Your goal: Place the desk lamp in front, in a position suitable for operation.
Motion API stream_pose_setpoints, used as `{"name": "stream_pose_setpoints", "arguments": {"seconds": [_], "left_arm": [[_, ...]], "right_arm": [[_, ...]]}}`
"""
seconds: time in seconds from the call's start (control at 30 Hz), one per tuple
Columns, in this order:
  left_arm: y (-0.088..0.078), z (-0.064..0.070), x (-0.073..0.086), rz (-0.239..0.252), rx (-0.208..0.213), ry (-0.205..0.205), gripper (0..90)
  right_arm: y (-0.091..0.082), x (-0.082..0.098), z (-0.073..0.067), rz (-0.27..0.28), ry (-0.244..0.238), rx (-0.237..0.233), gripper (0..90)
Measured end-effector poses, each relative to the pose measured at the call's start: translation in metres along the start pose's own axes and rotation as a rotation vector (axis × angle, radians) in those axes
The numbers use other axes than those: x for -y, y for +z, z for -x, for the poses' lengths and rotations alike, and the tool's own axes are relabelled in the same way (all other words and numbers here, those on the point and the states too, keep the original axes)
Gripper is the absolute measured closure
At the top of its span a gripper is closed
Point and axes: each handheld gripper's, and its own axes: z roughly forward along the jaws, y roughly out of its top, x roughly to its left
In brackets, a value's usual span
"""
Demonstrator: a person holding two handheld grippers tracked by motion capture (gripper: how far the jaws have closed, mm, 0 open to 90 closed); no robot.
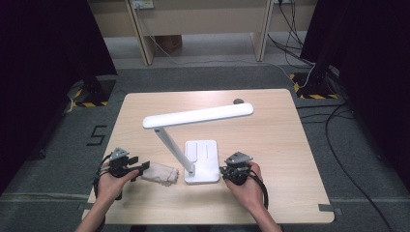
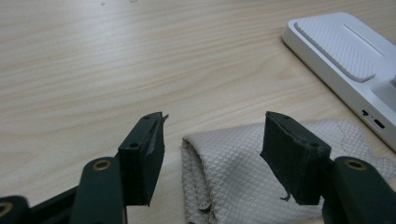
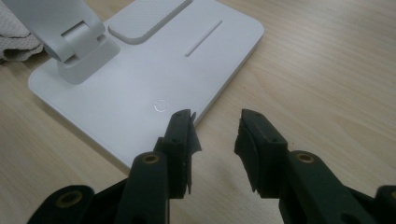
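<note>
Straddling the cloth, left gripper jaws apart; right gripper jaws apart beside lamp base.

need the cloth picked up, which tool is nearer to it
Left. The left tool is right at the cloth, jaws open around its edge; the right tool is beyond the lamp base.

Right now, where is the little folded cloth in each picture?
High view: the cloth lies near the table's front edge, between the left hand-held gripper and the lamp base.
Left gripper view: it lies at bottom centre, between the open jaws, which do not press on it.
Right gripper view: a bit of it peeks in at the top left corner, behind the lamp's hinge.
Shared landmark: the white lamp base.
</note>
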Motion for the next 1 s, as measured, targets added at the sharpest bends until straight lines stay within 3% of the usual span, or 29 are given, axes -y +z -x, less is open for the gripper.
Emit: {"name": "stream_pose_setpoints", "arguments": {"seconds": [0.3,0.43,0.53,0.63,0.87,1.0], "left_arm": [[0.011,0.002,0.015,-0.056,0.013,-0.018,40.4],[0.011,0.002,0.017,-0.044,0.004,-0.008,42.6],[0.011,0.004,0.02,-0.035,-0.006,0.035,47.0],[0.01,0.007,0.025,-0.014,-0.004,0.047,52.9],[0.006,0.013,0.032,0.01,0.027,0.021,73.4],[0.004,0.015,0.032,0.012,0.027,0.018,78.5]], "right_arm": [[0.0,-0.002,-0.004,0.006,-0.01,-0.01,64.1],[0.001,-0.002,-0.005,0.001,-0.016,-0.02,64.1],[0.0,-0.004,-0.005,0.007,-0.018,-0.022,64.1],[0.0,-0.005,-0.005,0.008,-0.019,-0.023,64.1],[0.001,-0.004,-0.005,0.008,-0.019,-0.022,64.1],[0.003,-0.004,-0.004,0.008,-0.019,-0.022,64.1]]}}
